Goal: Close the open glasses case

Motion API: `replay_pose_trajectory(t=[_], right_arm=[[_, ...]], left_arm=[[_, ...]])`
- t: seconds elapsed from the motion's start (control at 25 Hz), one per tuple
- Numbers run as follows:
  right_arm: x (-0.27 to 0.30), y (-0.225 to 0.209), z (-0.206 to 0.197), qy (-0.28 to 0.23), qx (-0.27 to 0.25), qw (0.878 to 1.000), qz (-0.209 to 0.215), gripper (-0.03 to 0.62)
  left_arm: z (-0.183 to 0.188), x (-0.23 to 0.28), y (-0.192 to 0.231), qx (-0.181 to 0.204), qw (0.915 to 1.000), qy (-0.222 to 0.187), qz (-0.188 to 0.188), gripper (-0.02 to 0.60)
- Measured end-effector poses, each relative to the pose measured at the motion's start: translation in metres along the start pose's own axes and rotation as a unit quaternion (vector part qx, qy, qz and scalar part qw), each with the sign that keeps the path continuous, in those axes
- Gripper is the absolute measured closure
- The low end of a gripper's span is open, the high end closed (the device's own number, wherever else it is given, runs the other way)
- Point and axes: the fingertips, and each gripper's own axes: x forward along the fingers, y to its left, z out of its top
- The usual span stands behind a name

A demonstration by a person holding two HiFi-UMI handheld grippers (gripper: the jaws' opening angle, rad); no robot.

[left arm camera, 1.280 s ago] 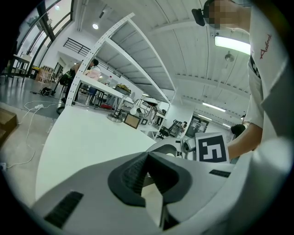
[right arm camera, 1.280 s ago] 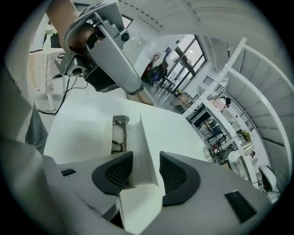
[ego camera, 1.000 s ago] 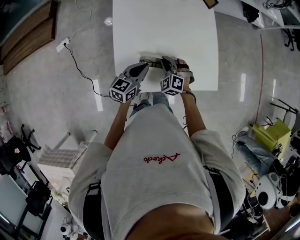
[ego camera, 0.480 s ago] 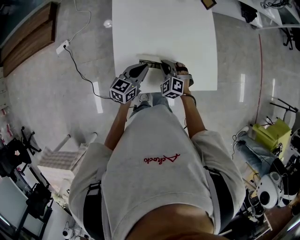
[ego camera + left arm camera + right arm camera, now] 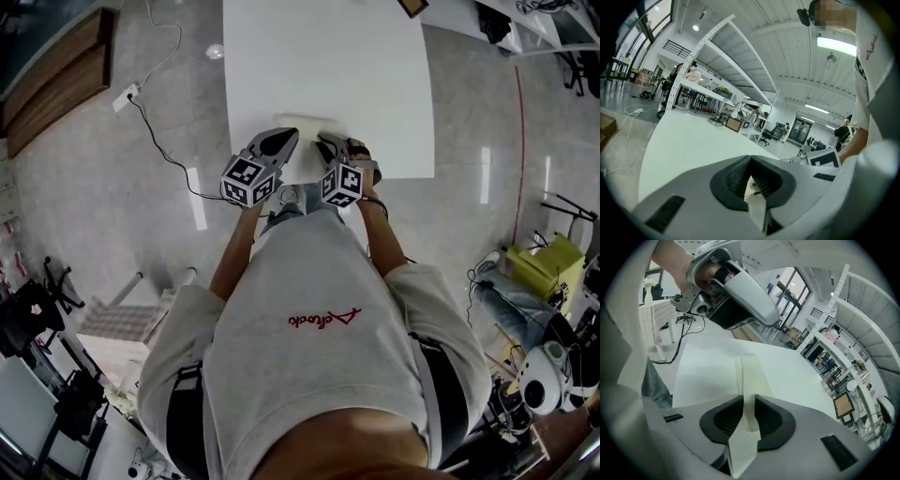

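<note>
At the near edge of the white table (image 5: 328, 56), just above the middle of the head view, lies the cream glasses case (image 5: 309, 125), with one of my grippers at each end. My right gripper (image 5: 749, 400) is at its right end. Its jaws have just been opening and stand a little apart. The case's thin cream flap (image 5: 749, 373) stands on edge between the pads, close to both, and runs away up the middle of the right gripper view. My left gripper (image 5: 750, 158) is at the case's left end. Its jaw tips are pressed together, with a pale sliver of the case caught between the pads behind them. That gripper also shows in the upper left of the right gripper view, above the table.
</note>
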Motion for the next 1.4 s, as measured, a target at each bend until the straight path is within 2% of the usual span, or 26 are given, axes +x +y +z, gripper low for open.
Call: replay_pose_trajectory(t=[0.48,0.76,0.84,0.92,1.12,1.28,1.4], right_arm=[[0.003,0.005,-0.003,0.005,0.012,1.000,0.005,0.516],[-0.011,-0.010,0.008,-0.015,0.035,0.999,-0.033,0.523],[-0.015,-0.015,0.011,-0.019,0.035,0.998,-0.046,0.550],[-0.018,-0.016,0.014,-0.020,0.030,0.998,-0.051,0.568],[-0.023,-0.022,0.018,-0.030,0.045,0.997,-0.063,0.568],[-0.031,-0.034,0.027,-0.058,0.100,0.990,-0.080,0.569],[-0.041,-0.049,0.032,-0.099,0.196,0.971,-0.091,0.569]], left_arm=[[0.002,-0.001,-0.005,0.006,1.0000,-0.002,-0.002,0.557],[0.006,0.001,-0.008,0.013,0.9999,-0.007,-0.008,0.557],[0.008,0.001,-0.011,0.015,0.9998,-0.008,-0.010,0.557],[0.009,0.001,-0.013,0.018,0.9997,-0.008,-0.014,0.557],[0.009,0.000,-0.016,0.022,0.9996,-0.008,-0.016,0.557],[0.011,-0.004,-0.015,0.026,0.9995,-0.010,-0.015,0.557],[0.016,-0.007,-0.015,0.032,0.9992,-0.017,-0.015,0.557]])
